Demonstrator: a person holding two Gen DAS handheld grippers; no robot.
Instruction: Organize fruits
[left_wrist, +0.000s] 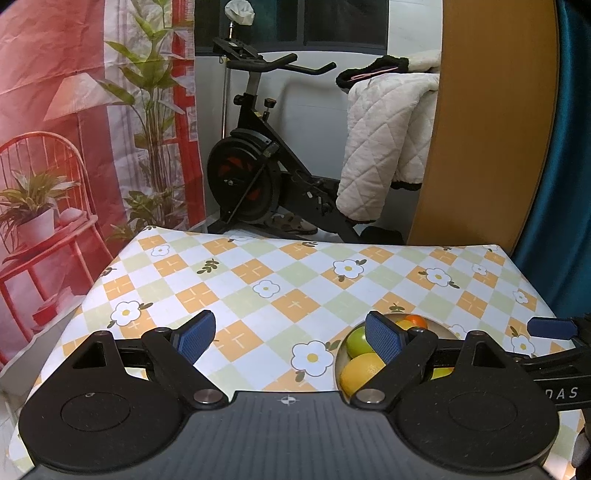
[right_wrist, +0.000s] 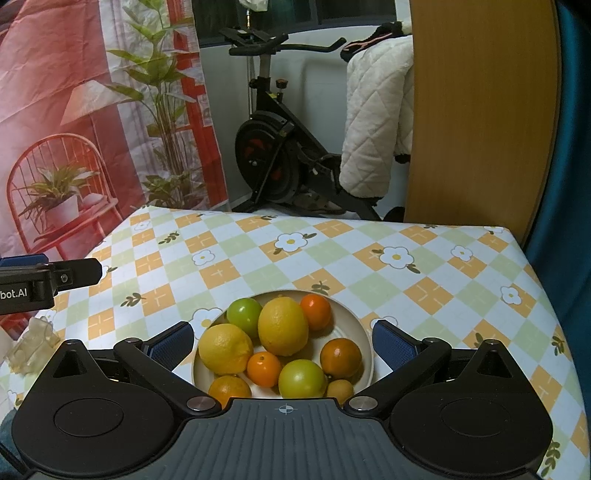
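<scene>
Two grippers: both are over the table, and both have their blue-padded fingers spread wide with nothing between them.
Left gripper (left_wrist: 288, 339): wide apart, above bare tablecloth; its right finger (left_wrist: 384, 338) covers part of the plate in the left wrist view.
Right gripper (right_wrist: 283, 345): wide apart, one finger at each side of the plate, not touching any fruit that I can see.
Plate: a round cream-coloured plate (right_wrist: 356, 321) lies straight in front of the right gripper, and to the right of the left gripper.
Lemons: two big yellow lemons (right_wrist: 283, 326) are on the plate, one in the middle and one nearer the right gripper's left finger.
Green fruits: two round green fruits (right_wrist: 244, 315), one at the far side of the plate, one (right_wrist: 302, 378) close to the tool body.
Oranges: four small round oranges (right_wrist: 340, 358) are spread on the plate, one partly hidden by the gripper body.
Small fruit: one little tan round fruit (right_wrist: 340, 390) is beside the near green one.
Tablecloth: a checked orange, green and white cloth with daisy flowers (right_wrist: 443, 280) covers the table under both tools.
Behind the table: a black exercise bike (right_wrist: 277, 155) and a white quilted blanket (right_wrist: 373, 122), well beyond the fingers.
</scene>
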